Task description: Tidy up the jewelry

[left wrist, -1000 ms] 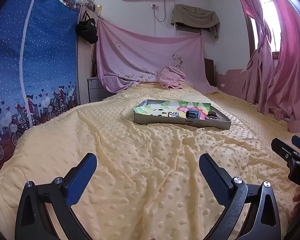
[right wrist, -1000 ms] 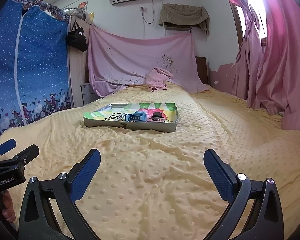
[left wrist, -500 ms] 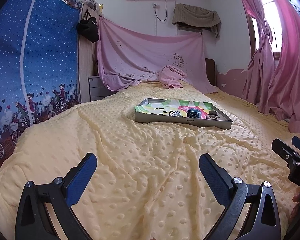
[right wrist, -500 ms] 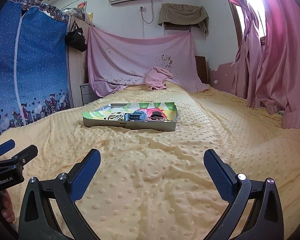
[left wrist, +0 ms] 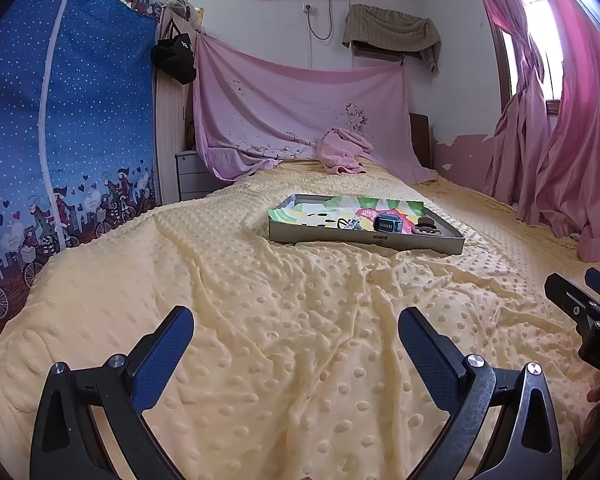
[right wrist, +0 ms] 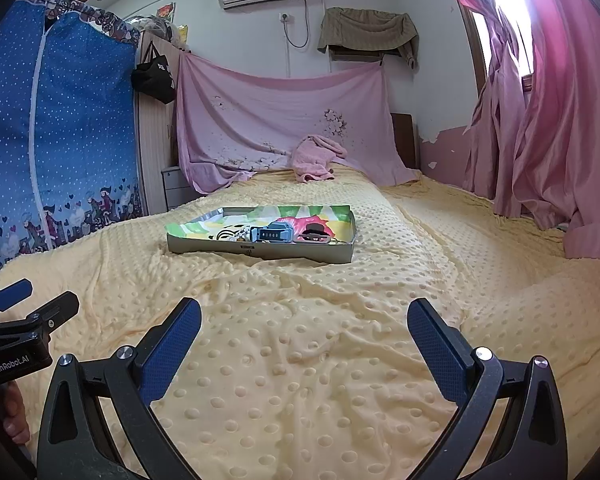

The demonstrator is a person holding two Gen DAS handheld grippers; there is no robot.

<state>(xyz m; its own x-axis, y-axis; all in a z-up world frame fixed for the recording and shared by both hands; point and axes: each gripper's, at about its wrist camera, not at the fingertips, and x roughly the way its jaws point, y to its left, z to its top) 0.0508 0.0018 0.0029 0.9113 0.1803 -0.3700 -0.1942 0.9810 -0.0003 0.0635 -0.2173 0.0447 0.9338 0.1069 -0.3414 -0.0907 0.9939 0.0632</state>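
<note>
While both grippers creep slightly nearer, jaws spread wide and empty, the shallow grey cardboard tray (right wrist: pixel 260 249) of jewelry stays untouched, well ahead.

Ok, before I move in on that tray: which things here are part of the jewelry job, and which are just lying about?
Part of the job:
- tray on the yellow blanket
- blue watch, pale chain and dark piece lying in it
- left gripper and right gripper, both open and empty

Just lying about:
- pink towel
- black bag
- olive cloth
</note>
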